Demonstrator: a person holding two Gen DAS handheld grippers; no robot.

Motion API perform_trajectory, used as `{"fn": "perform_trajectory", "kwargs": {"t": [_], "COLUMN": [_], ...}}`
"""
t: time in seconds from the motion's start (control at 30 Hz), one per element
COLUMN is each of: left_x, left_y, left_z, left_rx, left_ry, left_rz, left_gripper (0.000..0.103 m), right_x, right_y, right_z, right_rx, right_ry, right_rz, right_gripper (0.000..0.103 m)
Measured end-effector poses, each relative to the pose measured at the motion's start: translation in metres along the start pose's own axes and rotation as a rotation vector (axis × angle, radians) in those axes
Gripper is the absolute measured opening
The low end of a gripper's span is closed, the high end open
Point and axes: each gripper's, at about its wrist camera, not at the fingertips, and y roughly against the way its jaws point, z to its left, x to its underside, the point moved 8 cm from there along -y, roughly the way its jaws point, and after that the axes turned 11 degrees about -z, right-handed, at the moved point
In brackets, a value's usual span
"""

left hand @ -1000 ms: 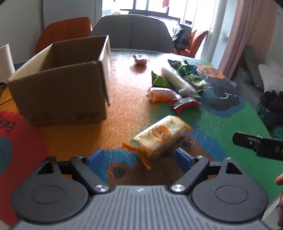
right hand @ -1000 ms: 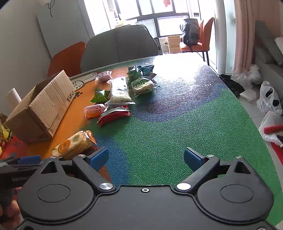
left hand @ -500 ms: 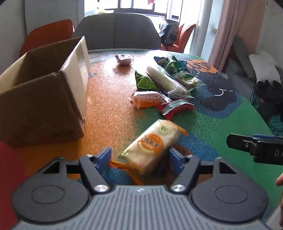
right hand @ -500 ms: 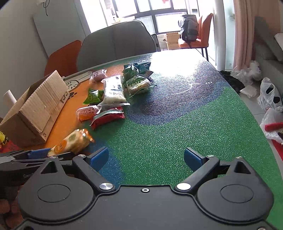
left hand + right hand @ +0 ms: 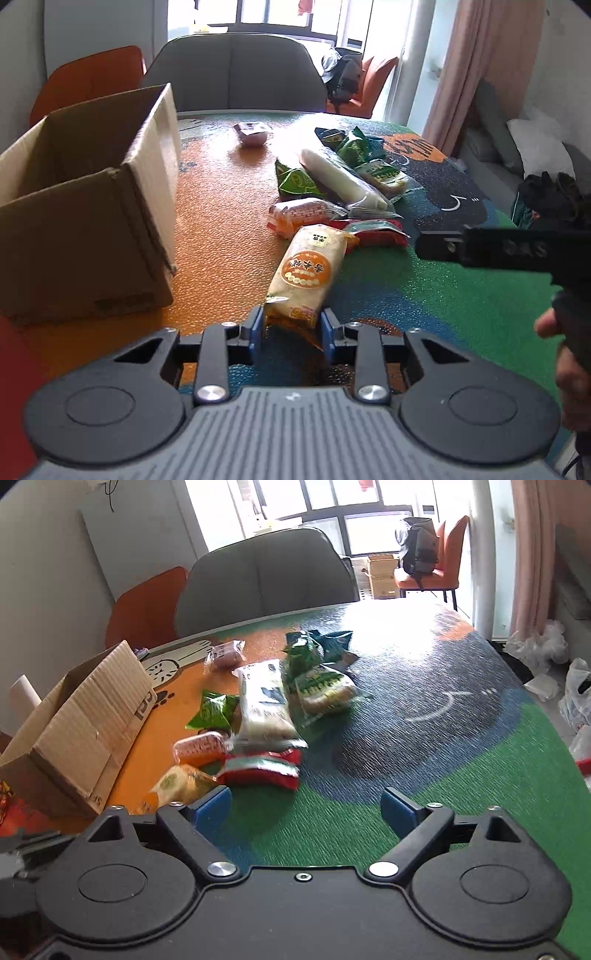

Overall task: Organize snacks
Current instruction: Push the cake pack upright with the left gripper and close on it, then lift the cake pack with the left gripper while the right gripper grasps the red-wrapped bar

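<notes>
Bright dining room beyond a colourful worktop [image 5: 221,206], and from the left wrist the left tool [image 5: 291,328] is clamped on the near end of the rice cracker pack [image 5: 306,273], while the open cardboard box [image 5: 85,206] to its left shows no snacks in the part I can see, so I'd say sorting has barely begun. Over on the right wrist, the right tool [image 5: 306,808] hangs spread wide, holding nothing, near the red packet [image 5: 262,768], with the remaining pile of snacks [image 5: 266,698] all awaiting boxing; nothing blocks the way to the box.

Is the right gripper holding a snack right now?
No, the right gripper is open, with only bare table between its fingers.
</notes>
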Motion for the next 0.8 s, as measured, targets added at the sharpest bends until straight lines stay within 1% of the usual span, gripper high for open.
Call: {"fn": "perform_trajectory", "kwargs": {"t": [0.13,0.17,0.2,0.23,0.27,0.3,0.37,0.43,0.5,0.63,0.8], "left_x": [-0.001,-0.001,-0.002,-0.003,-0.005,-0.006,-0.011,-0.015,-0.016,-0.016,-0.016], "left_y": [0.002,0.002,0.002,0.003,0.004,0.005,0.006,0.003,-0.003,-0.016,-0.024], "left_z": [0.006,0.008,0.009,0.011,0.011,0.012,0.013,0.015,0.017,0.015,0.007], "left_rx": [0.007,0.009,0.01,0.012,0.018,0.025,0.025,0.021,0.012,0.008,0.027], "left_ry": [0.025,0.028,0.033,0.039,0.042,0.042,0.038,0.038,0.042,0.051,0.051], "left_rz": [0.02,0.026,0.03,0.026,0.015,0.003,-0.017,-0.032,-0.029,-0.019,-0.026], "left_gripper": [0.035,0.041,0.051,0.057,0.066,0.073,0.075,0.075,0.075,0.074,0.07], "right_x": [-0.004,-0.005,-0.006,-0.007,-0.008,-0.009,-0.009,-0.009,-0.008,-0.008,-0.006], "right_y": [-0.018,-0.022,-0.026,-0.03,-0.033,-0.037,-0.042,-0.046,-0.047,-0.046,-0.037], "right_z": [0.006,0.007,0.009,0.011,0.013,0.015,0.018,0.022,0.024,0.022,0.012], "right_rx": [-0.008,-0.011,-0.011,-0.011,-0.009,-0.007,-0.003,0.005,0.01,0.031,0.058], "right_ry": [0.001,-0.002,-0.003,-0.001,0.003,0.005,0.01,0.029,0.049,0.072,0.087], "right_rz": [0.014,0.016,0.018,0.018,0.019,0.021,0.026,0.022,0.019,0.027,0.036], "right_gripper": [0.08,0.079,0.079,0.079,0.079,0.079,0.079,0.079,0.079,0.072,0.069]}}
